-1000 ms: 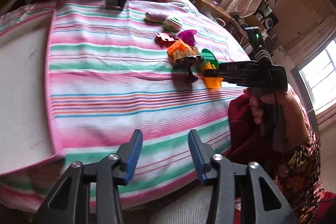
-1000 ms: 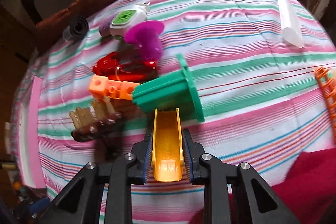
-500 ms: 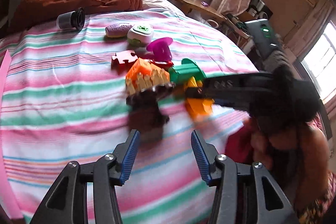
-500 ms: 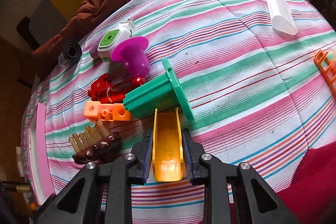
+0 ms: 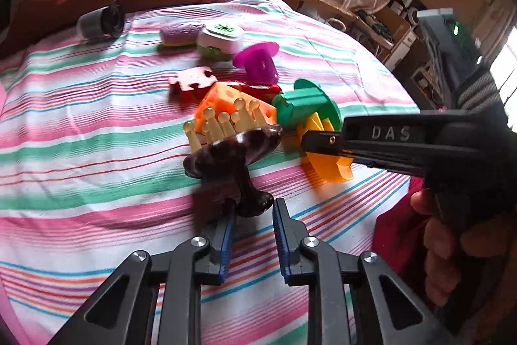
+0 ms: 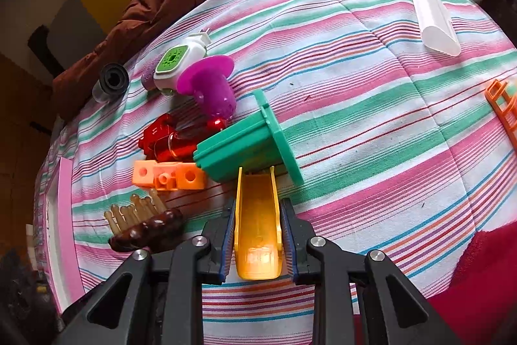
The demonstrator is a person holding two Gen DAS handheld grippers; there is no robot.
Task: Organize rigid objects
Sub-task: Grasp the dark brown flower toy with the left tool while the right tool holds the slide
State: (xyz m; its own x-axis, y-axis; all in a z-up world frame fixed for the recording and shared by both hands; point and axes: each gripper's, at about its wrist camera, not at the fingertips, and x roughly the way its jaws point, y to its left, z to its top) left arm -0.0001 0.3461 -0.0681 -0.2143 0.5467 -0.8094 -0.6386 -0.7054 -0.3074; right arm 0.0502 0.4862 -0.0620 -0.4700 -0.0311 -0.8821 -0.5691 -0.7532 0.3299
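The left hand-held gripper (image 5: 252, 215), jaws parted and empty, has been brought up to the brown massage brush's (image 5: 231, 151) handle on the striped bed (image 5: 97, 151), suggesting a pickup. The yellow slide (image 6: 257, 225) is clamped by the right hand-held gripper (image 6: 257, 215). A white tube (image 6: 433, 16) is seen only in the right view.

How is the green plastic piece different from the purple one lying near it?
The green piece has a ribbed, boxy body and a flat square-looking flange; the purple piece has a smooth round body and a round flange. The green piece looks bigger and lies close to the yellow slide held in the right gripper; the purple piece lies farther back, beside the white and green device. Both lie tipped on their sides.
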